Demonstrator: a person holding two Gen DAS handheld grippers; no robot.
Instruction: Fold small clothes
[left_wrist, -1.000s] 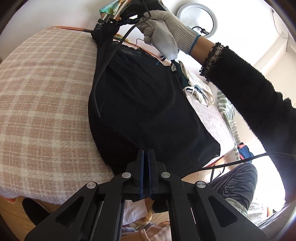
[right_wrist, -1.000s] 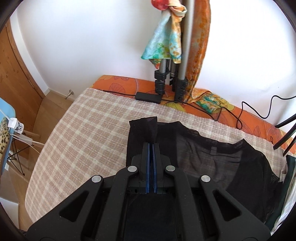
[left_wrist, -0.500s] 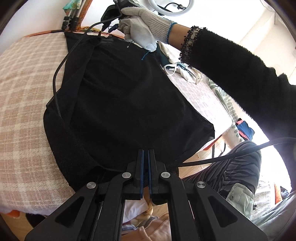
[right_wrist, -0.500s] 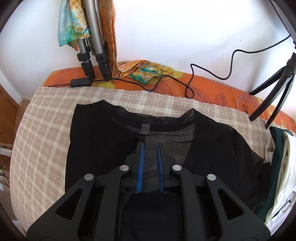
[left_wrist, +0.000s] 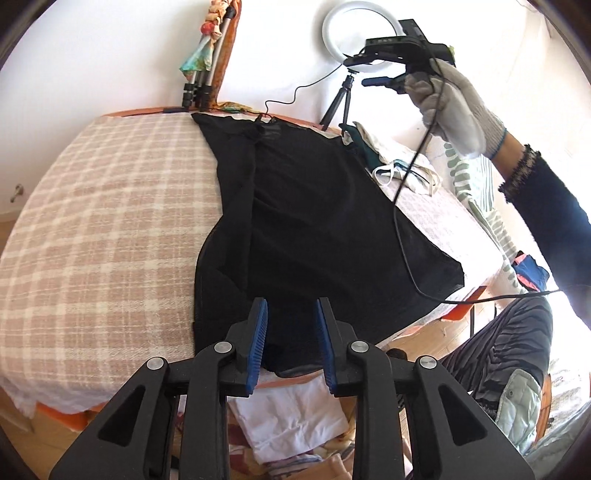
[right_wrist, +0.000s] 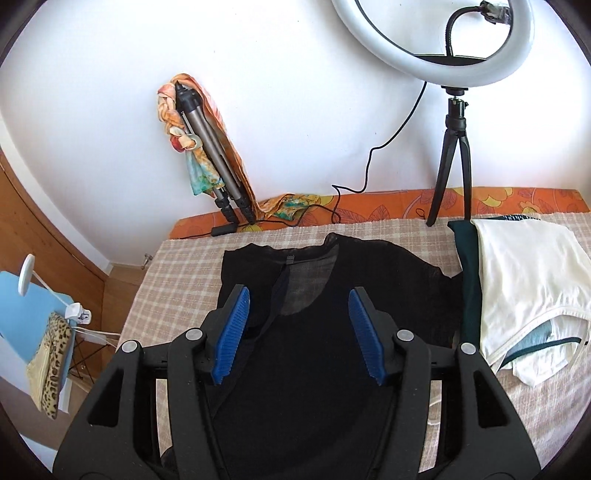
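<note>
1. Nearest, we see the left claw (left_wrist: 290, 334) just parted, its jaws clear of the fabric.
2. Likewise, the right claw (right_wrist: 299, 326) has just widened, holding nothing.
3. Beyond, the black garment (left_wrist: 314, 221) lies flat on the checked bed (left_wrist: 103, 221).

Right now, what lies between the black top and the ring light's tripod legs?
In the right wrist view, only a bare strip of checked blanket separates the black top from the tripod legs.

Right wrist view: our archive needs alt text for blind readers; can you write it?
The open right gripper hangs above a black top spread on a checked blanket, nothing between its pads. A cream garment lies right; a ring light stands behind.
</note>
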